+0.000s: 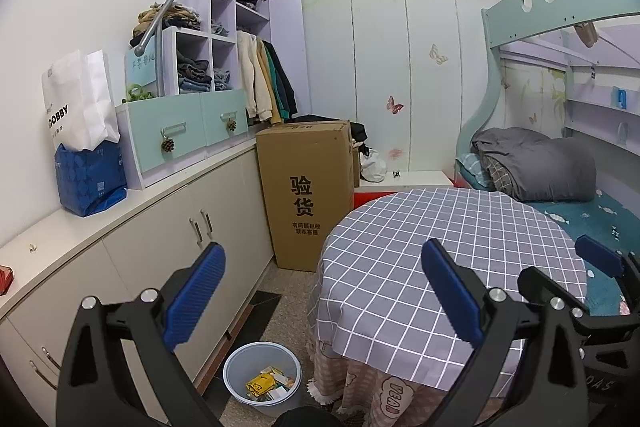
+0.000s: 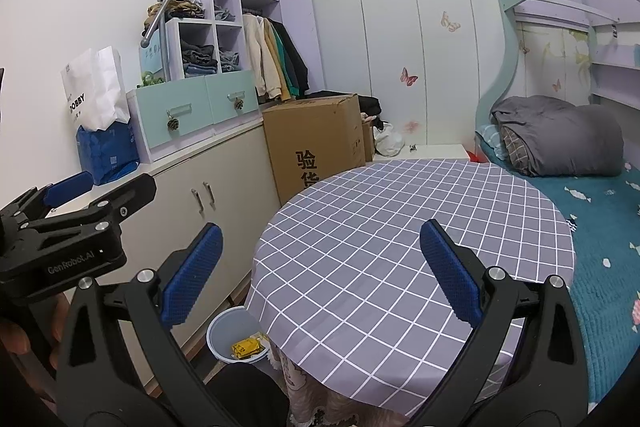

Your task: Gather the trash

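Note:
A pale blue trash bin (image 1: 262, 381) stands on the floor between the cabinets and the round table. It holds a yellow wrapper (image 1: 260, 384) and other scraps. It also shows in the right wrist view (image 2: 228, 335), partly hidden by the table's edge. My left gripper (image 1: 320, 291) is open and empty, held above the bin and the table's left edge. My right gripper (image 2: 320, 267) is open and empty above the round table (image 2: 400, 227) with its grey checked cloth. The right gripper shows at the right edge of the left wrist view (image 1: 592, 267).
Low white cabinets (image 1: 180, 227) run along the left wall, with a blue bag (image 1: 90, 179) and a white paper bag (image 1: 78, 99) on top. A tall cardboard box (image 1: 306, 191) stands behind the table. A bunk bed (image 1: 560, 179) with a grey duvet is at the right.

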`<state>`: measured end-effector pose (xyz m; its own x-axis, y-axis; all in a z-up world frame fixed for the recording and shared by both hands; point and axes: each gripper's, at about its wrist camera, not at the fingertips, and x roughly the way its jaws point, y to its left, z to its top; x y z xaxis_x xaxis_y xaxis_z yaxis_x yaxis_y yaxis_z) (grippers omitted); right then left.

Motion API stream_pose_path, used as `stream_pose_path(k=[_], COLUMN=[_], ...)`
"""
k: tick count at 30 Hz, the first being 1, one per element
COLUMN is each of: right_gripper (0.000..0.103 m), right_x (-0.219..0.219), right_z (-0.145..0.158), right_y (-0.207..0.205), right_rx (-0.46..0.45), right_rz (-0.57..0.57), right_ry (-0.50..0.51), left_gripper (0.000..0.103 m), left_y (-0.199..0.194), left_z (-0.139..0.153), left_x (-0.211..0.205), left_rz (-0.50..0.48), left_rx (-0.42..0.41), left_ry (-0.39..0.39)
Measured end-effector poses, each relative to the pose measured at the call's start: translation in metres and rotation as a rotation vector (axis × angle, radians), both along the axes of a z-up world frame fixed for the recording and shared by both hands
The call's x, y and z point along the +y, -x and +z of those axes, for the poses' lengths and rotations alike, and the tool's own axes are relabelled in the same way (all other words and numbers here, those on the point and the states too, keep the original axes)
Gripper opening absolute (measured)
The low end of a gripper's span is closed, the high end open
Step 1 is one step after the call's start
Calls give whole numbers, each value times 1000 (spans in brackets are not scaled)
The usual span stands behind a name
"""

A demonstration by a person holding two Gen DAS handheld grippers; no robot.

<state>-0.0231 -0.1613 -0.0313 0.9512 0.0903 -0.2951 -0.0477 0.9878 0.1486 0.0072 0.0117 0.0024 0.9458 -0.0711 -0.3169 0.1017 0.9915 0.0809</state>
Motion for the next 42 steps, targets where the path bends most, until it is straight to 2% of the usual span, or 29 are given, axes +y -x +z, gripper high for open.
stream_pose_path(k=[42], right_gripper=[97], right_x=[11], right_z=[-9], right_y=[-3], right_rx=[41], right_rz=[17], right_ry=[-13], left_gripper=[96], left_y=[-5], left_z=[-3], left_x=[-1], left_rz=[-2], left_rx=[17], left_ry=[-11])
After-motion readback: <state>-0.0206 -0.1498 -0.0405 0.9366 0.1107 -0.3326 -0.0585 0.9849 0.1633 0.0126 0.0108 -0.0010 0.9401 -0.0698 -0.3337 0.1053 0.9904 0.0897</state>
